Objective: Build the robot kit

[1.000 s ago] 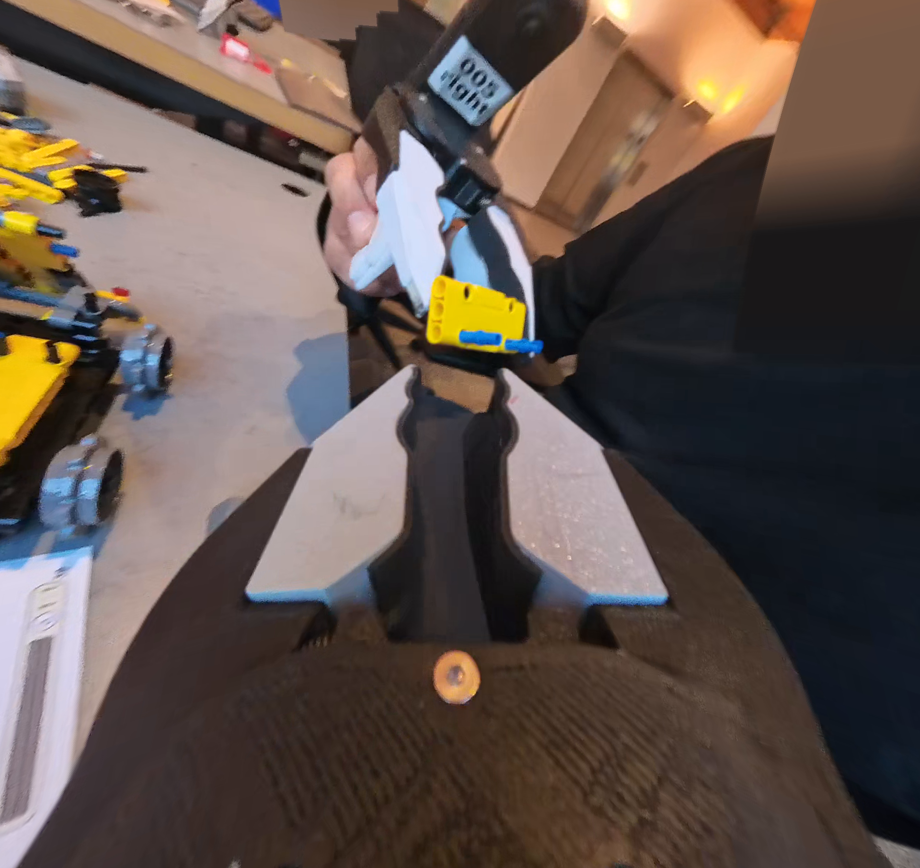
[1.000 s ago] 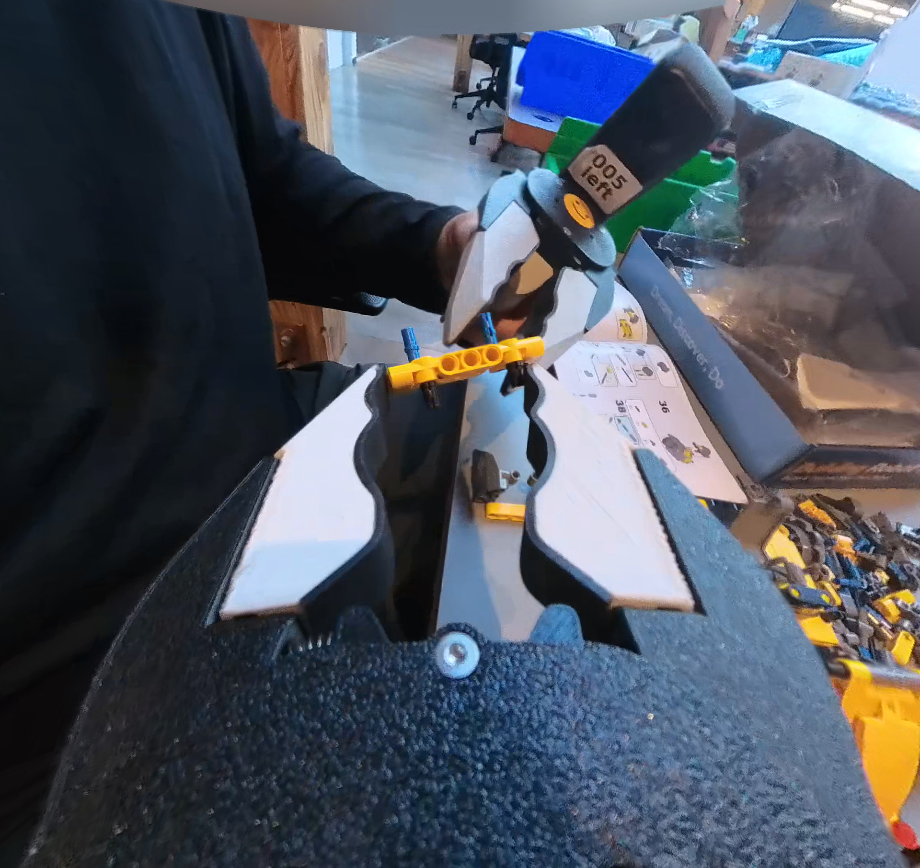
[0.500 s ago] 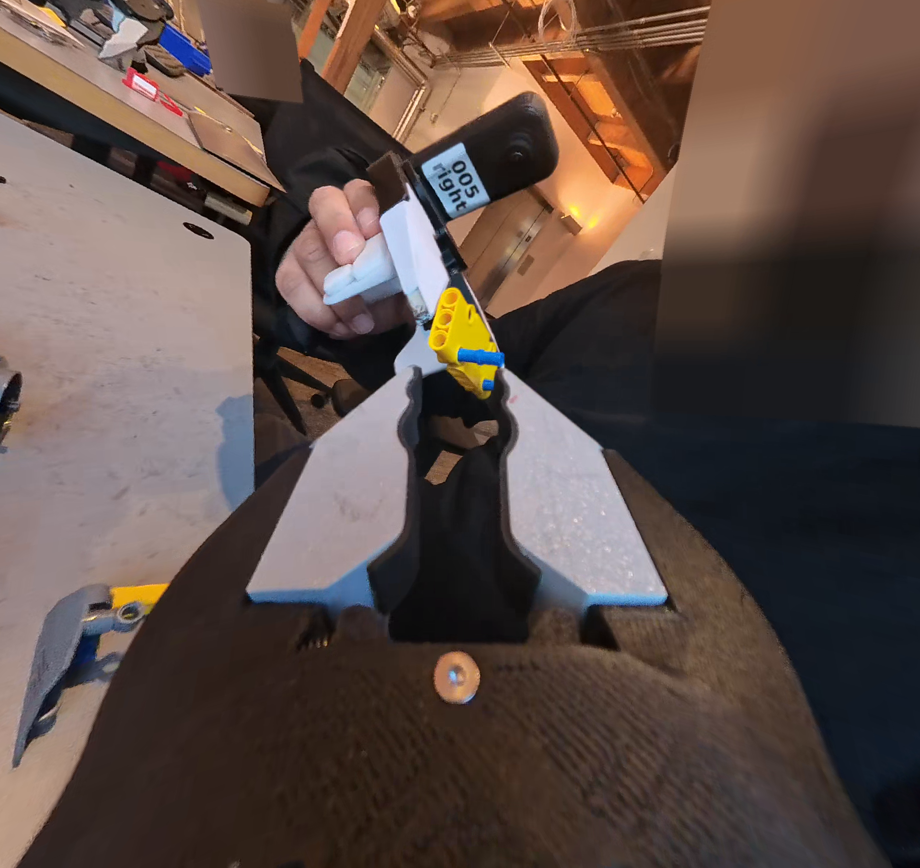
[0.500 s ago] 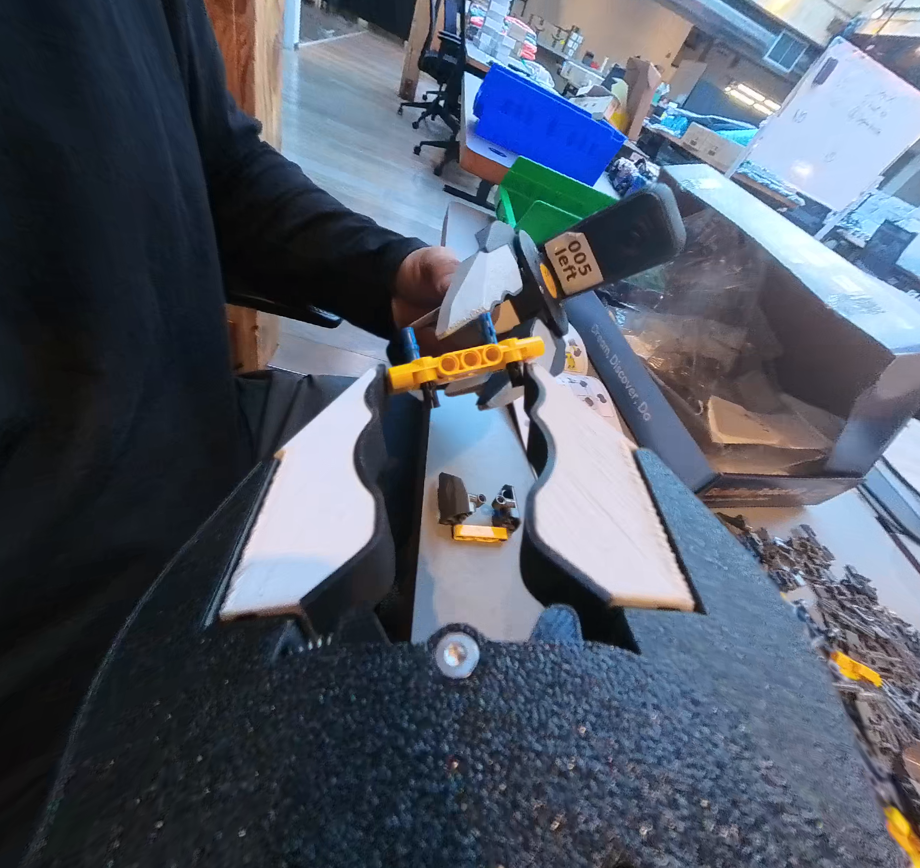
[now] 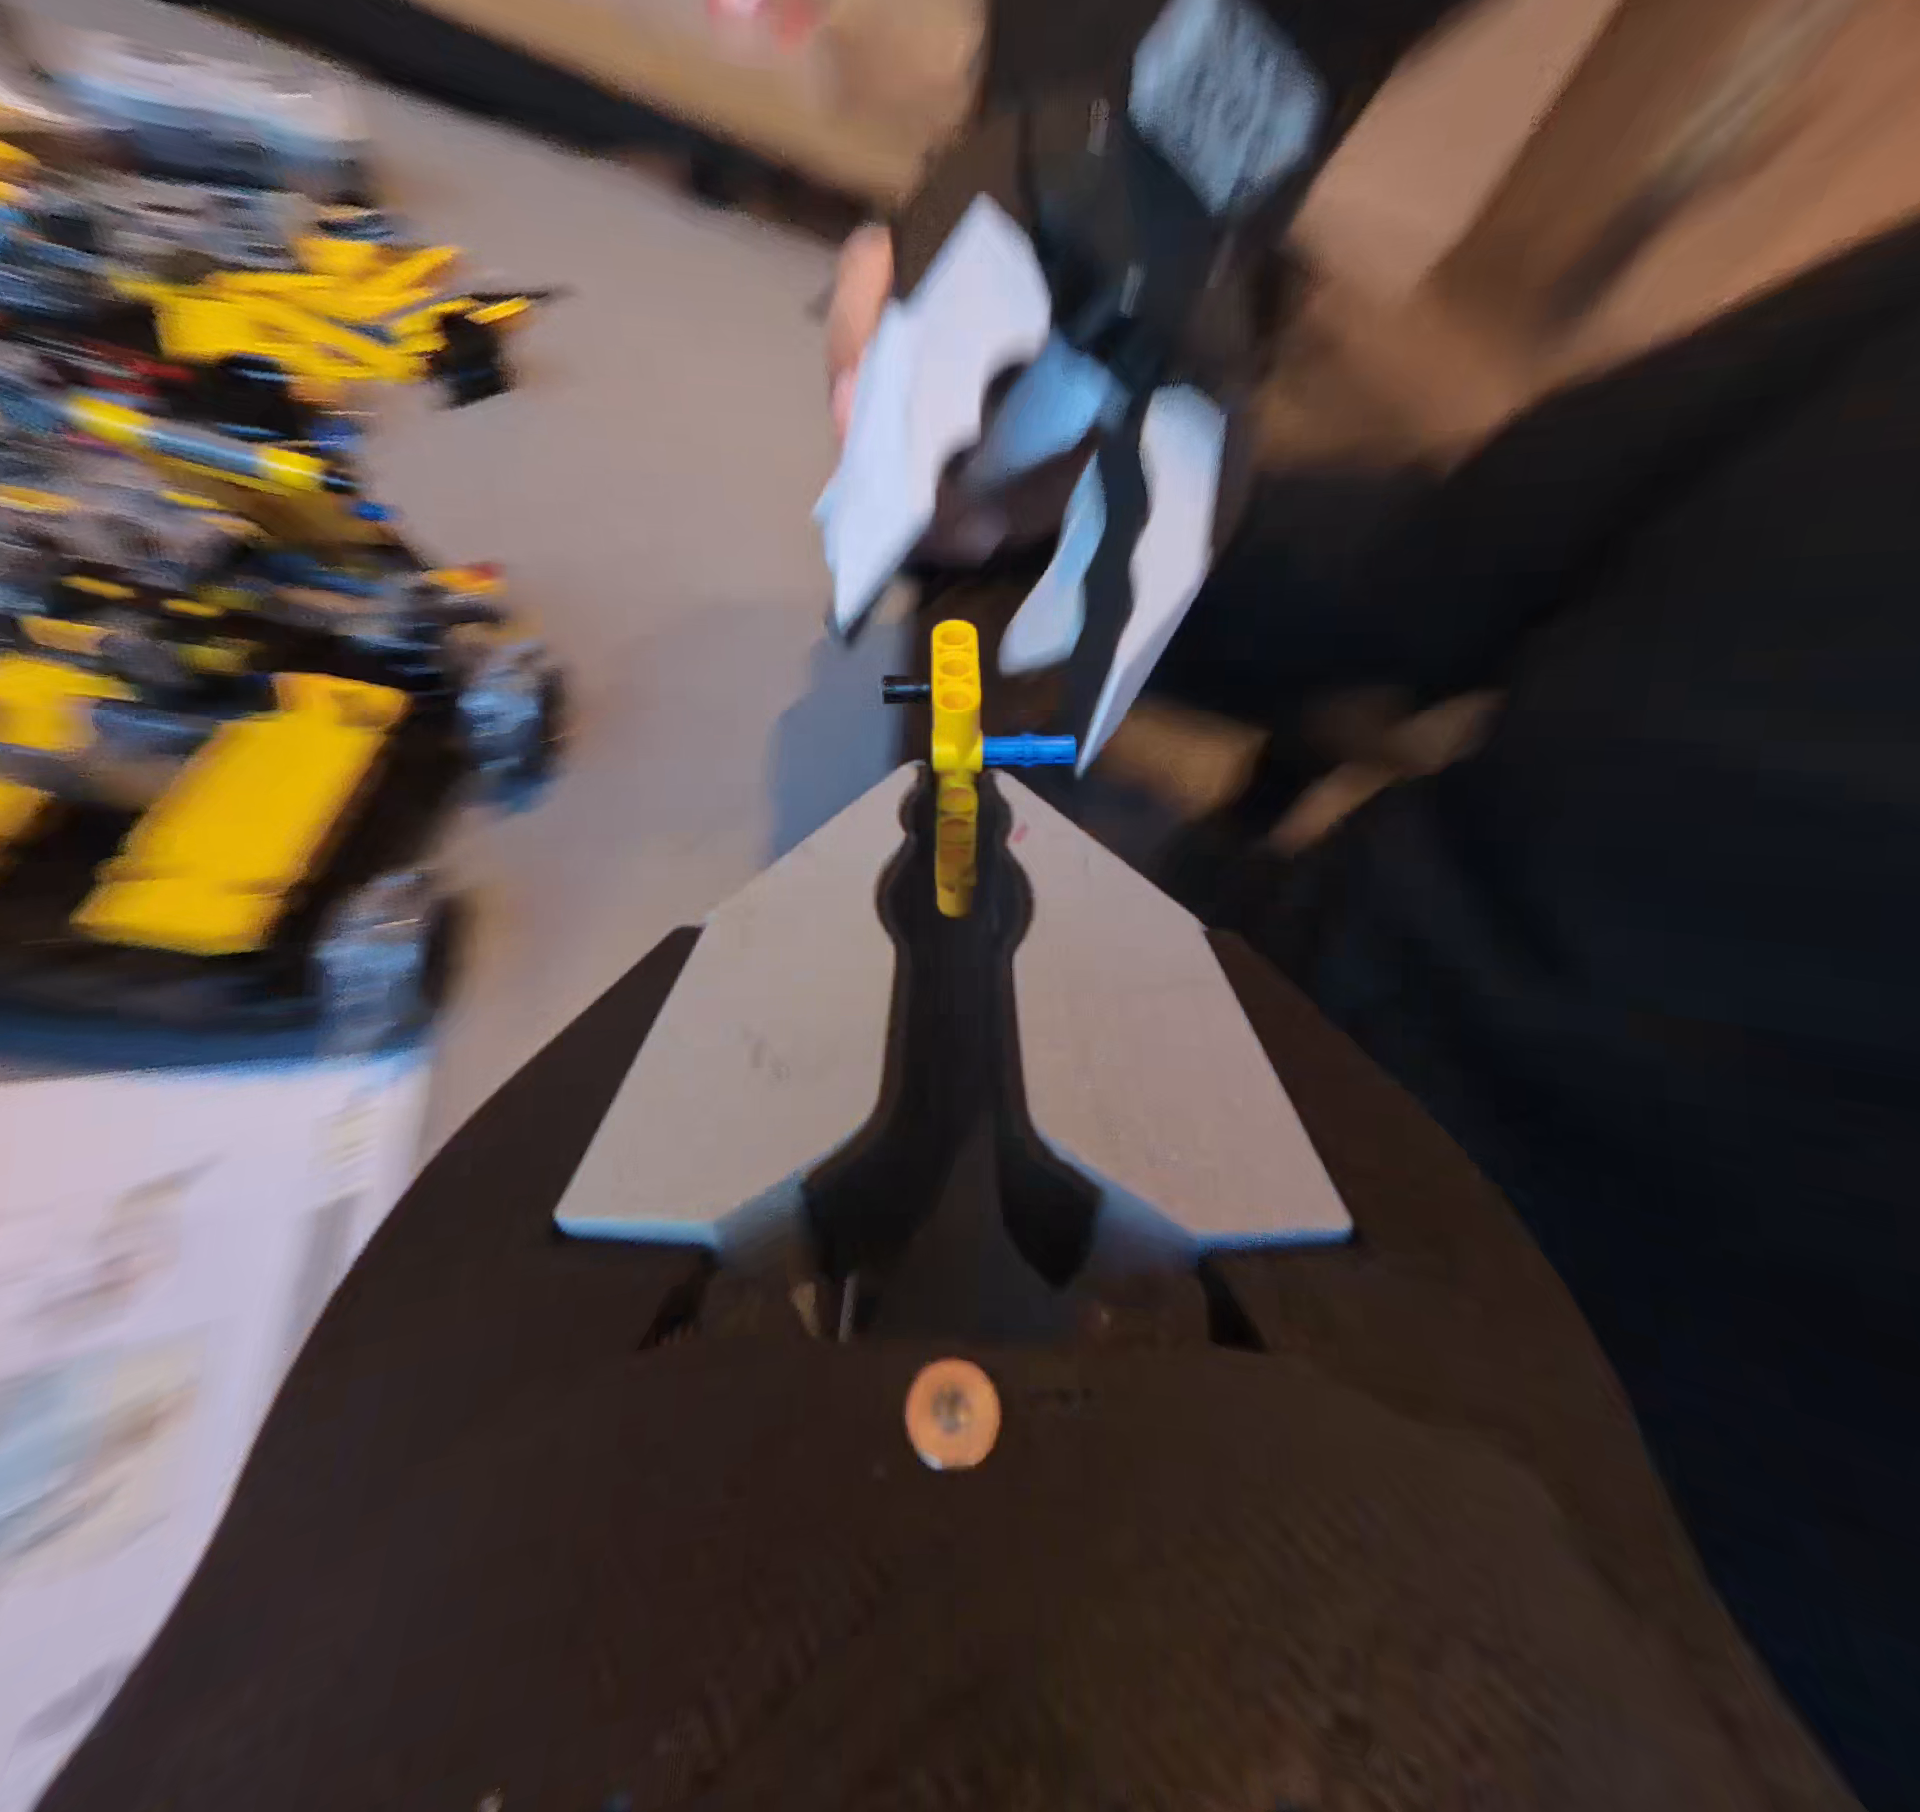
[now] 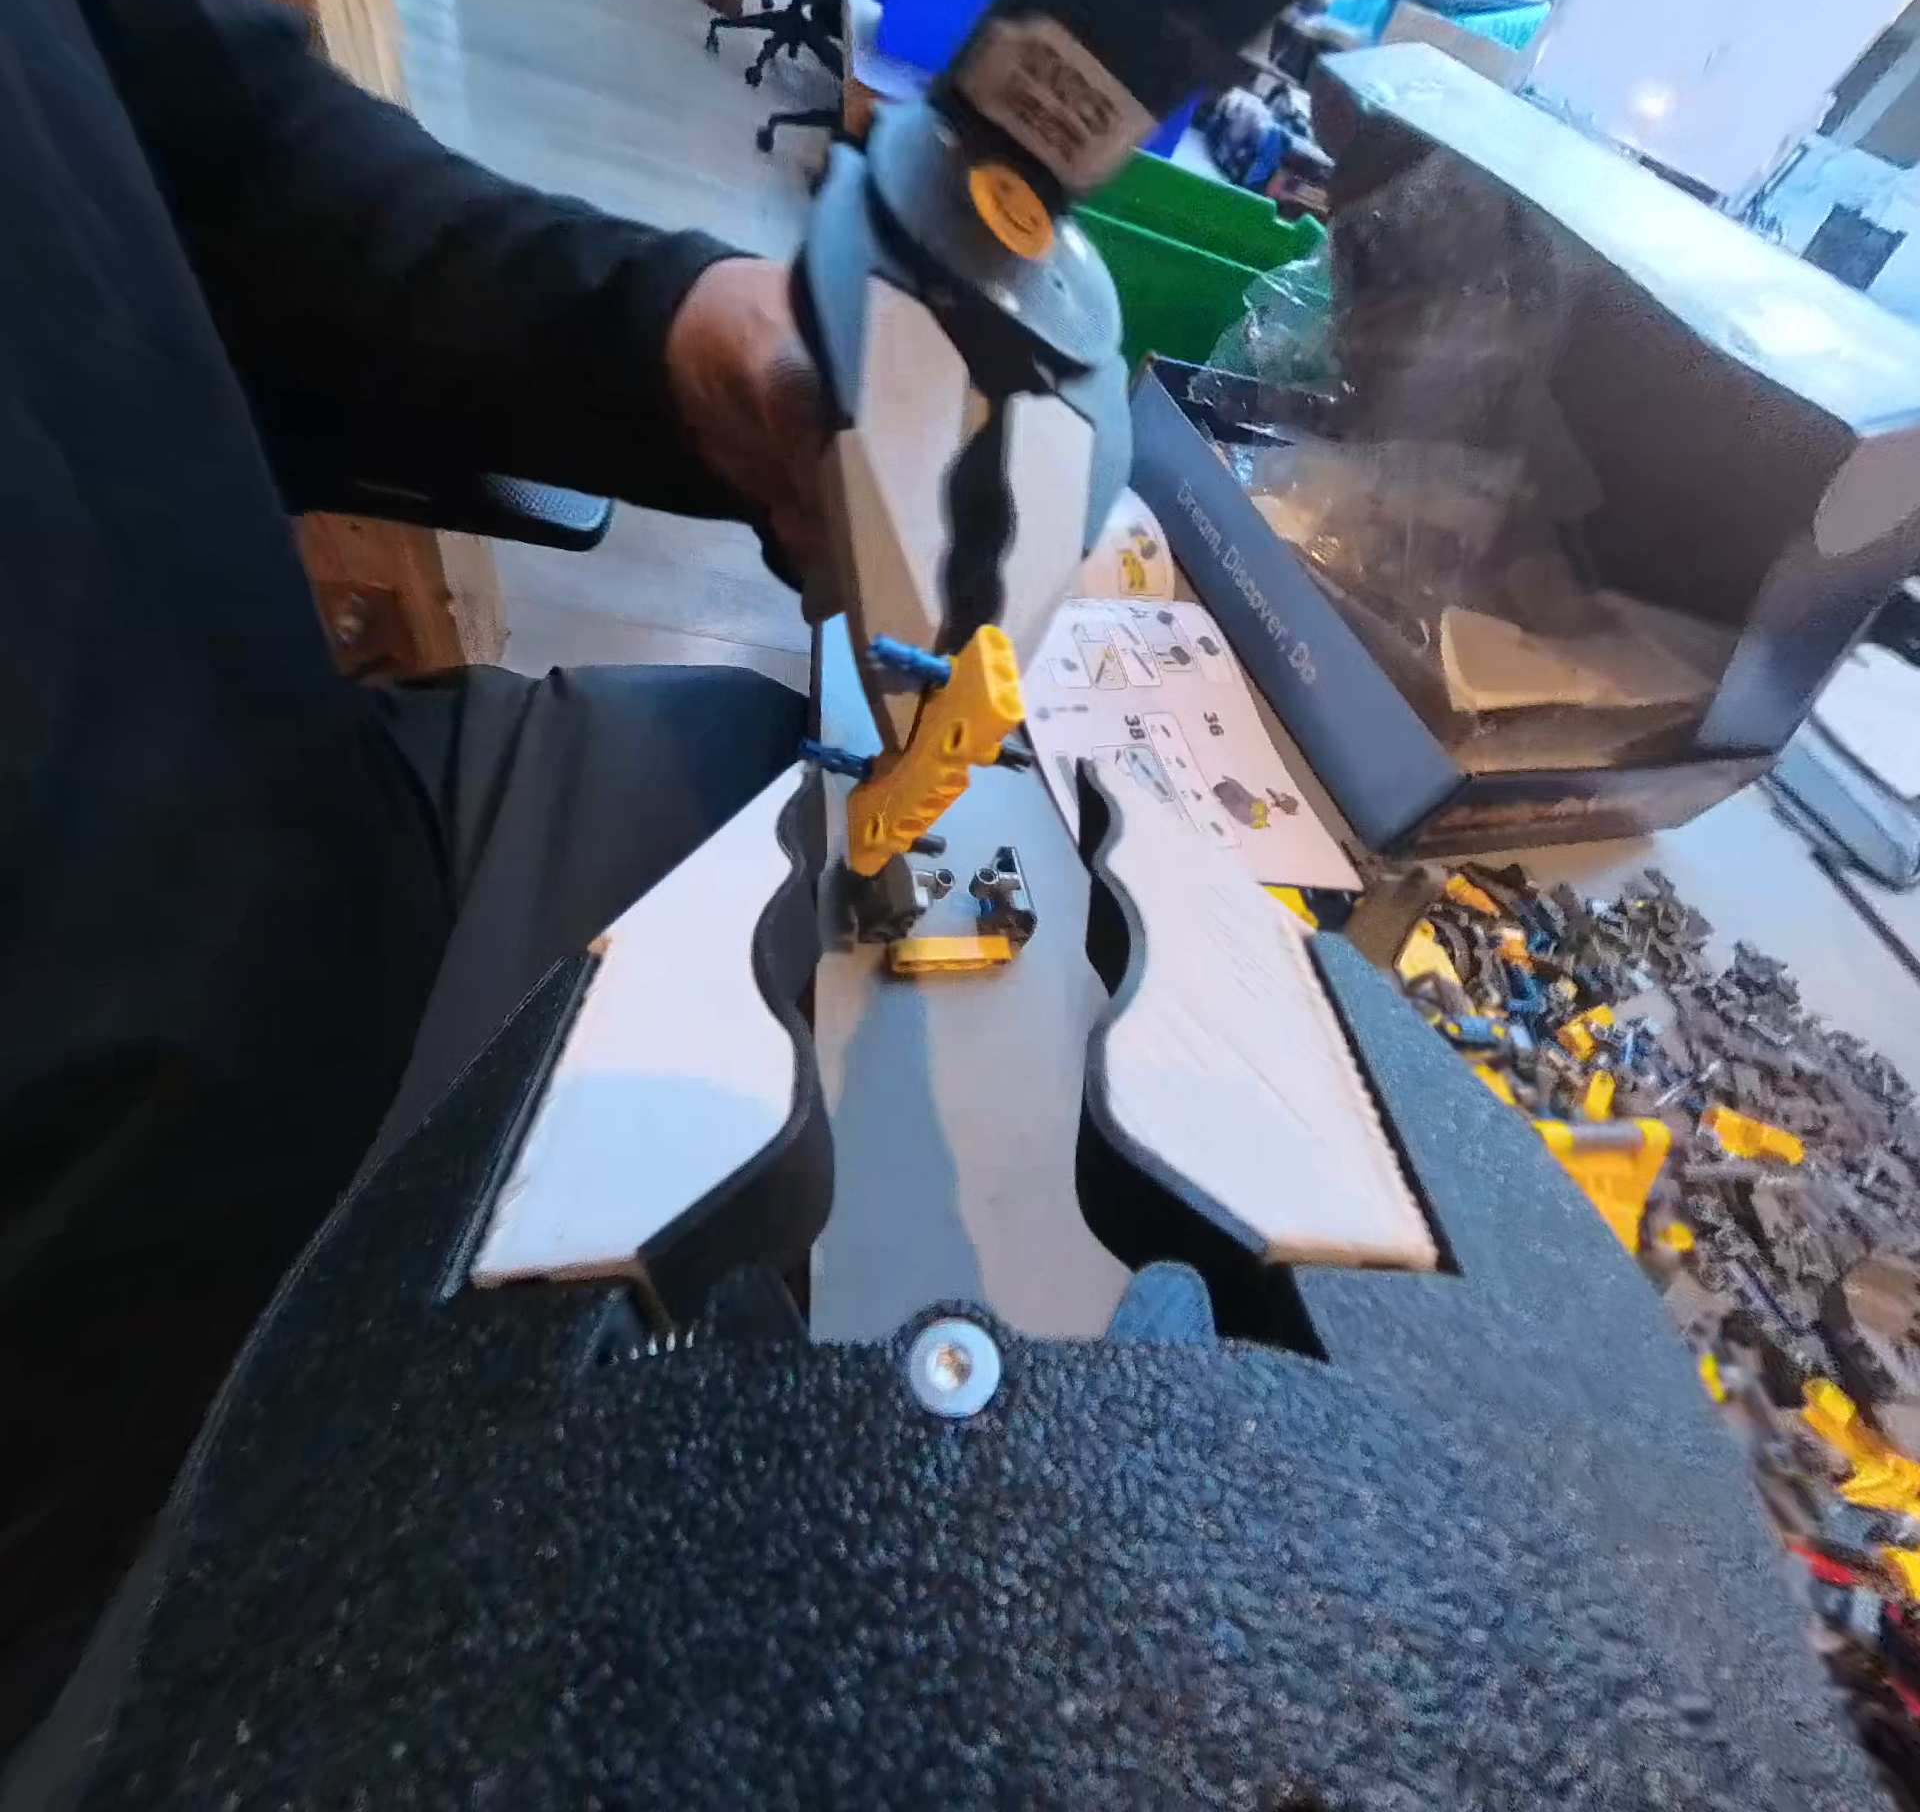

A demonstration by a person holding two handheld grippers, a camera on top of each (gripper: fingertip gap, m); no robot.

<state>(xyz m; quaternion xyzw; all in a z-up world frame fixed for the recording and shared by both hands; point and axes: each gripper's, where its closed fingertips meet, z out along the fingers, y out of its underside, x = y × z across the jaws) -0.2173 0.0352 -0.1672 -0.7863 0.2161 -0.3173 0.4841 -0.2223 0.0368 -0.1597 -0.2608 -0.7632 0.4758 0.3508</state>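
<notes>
A black office chair stands on pale floor beside a wooden post.

Each camera sits close behind its own claw and looks forward along the fingers. Both views share the yellow beam, seen from opposite sides above the worktop.

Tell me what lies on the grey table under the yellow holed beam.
Under the yellow holed beam, held by the left gripper, lie two small black connectors and a short yellow beam. Anything behind the gripper fingers is hidden.
</notes>
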